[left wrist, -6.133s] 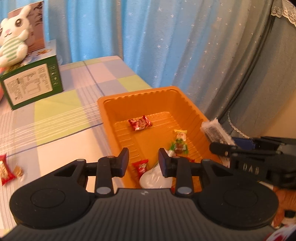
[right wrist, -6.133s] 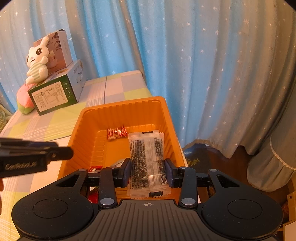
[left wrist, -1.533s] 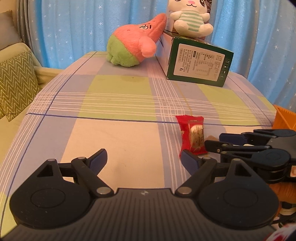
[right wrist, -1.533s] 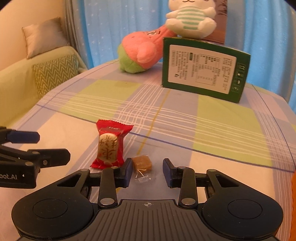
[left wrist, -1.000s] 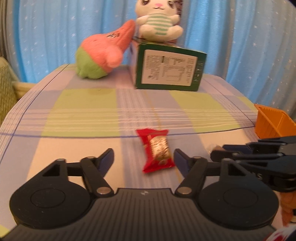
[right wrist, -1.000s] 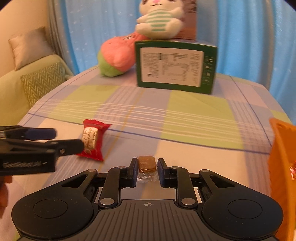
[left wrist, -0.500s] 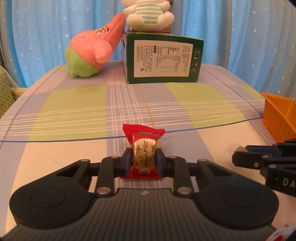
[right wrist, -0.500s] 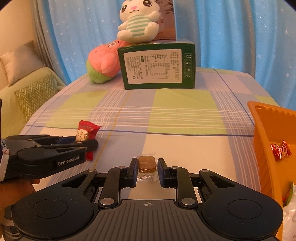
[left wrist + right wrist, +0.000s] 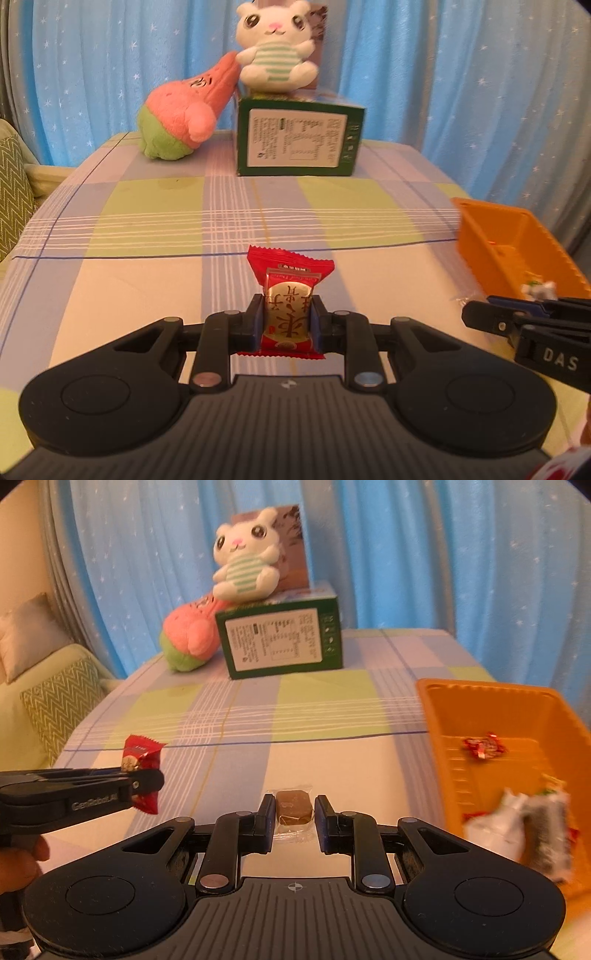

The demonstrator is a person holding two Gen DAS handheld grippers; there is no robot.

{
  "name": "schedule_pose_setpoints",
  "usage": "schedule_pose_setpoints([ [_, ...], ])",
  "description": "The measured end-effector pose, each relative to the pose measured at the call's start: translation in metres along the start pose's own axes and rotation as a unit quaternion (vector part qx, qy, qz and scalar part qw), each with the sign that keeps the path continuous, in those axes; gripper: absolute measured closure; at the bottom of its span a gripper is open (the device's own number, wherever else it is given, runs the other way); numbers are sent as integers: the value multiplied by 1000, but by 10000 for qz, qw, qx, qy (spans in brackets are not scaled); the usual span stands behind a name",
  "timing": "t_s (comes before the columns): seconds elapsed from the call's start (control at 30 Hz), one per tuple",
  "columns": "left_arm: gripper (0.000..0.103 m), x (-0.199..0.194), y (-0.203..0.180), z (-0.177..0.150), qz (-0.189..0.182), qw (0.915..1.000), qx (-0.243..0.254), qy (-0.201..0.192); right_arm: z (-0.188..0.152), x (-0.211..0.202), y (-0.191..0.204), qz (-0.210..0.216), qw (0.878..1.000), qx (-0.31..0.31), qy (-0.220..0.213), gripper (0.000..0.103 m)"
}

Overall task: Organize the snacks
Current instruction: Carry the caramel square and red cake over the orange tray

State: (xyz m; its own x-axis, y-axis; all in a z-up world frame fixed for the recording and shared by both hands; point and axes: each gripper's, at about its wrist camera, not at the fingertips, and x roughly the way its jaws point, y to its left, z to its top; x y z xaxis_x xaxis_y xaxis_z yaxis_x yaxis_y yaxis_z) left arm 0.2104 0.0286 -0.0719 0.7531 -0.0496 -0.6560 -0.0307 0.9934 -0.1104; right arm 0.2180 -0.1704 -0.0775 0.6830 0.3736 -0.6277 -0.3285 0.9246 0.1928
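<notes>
Left gripper (image 9: 287,320) clamped on red snack packet (image 9: 289,295), right gripper (image 9: 294,818) pinching wrapped brown candy (image 9: 292,806), orange bin (image 9: 436,705) at 3 o'clock, checked tablecloth (image 9: 325,701) beneath.

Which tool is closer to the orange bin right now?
Right. The right tool, holding a brown candy, is just beside the orange bin; the left tool, holding a red snack packet, is farther away.

A table (image 9: 147,229) under a checked cloth of lilac, green and cream carries everything. At its far edge, toward twelve o'clock, stands a green box (image 9: 299,142), with a pink and green plush (image 9: 181,118) beside it at eleven. An orange tray (image 9: 436,701) rests at three o'clock.
</notes>
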Motion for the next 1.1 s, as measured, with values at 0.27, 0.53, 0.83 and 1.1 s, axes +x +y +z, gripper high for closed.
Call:
schedule_pose_setpoints([
  [0.27, 81, -69, -33, -14, -185, 9998, 107, -16, -13, -72, -2, -189, 9995, 207, -171, 80],
  [0.53, 81, -116, -62, -33, -344, 9993, 154, 37, -29, -131, -5, -364, 9985, 348, -224, 80],
  [0.83, 81, -143, -85, -37, -531, 9984, 204, 27, -38, -169, -16, -547, 9972, 429, -267, 80],
  [1.1, 81, -155, -105, -35, -668, 9972, 320, -25, -43, -190, -31, -701, 9956, 532, -328, 80],
])
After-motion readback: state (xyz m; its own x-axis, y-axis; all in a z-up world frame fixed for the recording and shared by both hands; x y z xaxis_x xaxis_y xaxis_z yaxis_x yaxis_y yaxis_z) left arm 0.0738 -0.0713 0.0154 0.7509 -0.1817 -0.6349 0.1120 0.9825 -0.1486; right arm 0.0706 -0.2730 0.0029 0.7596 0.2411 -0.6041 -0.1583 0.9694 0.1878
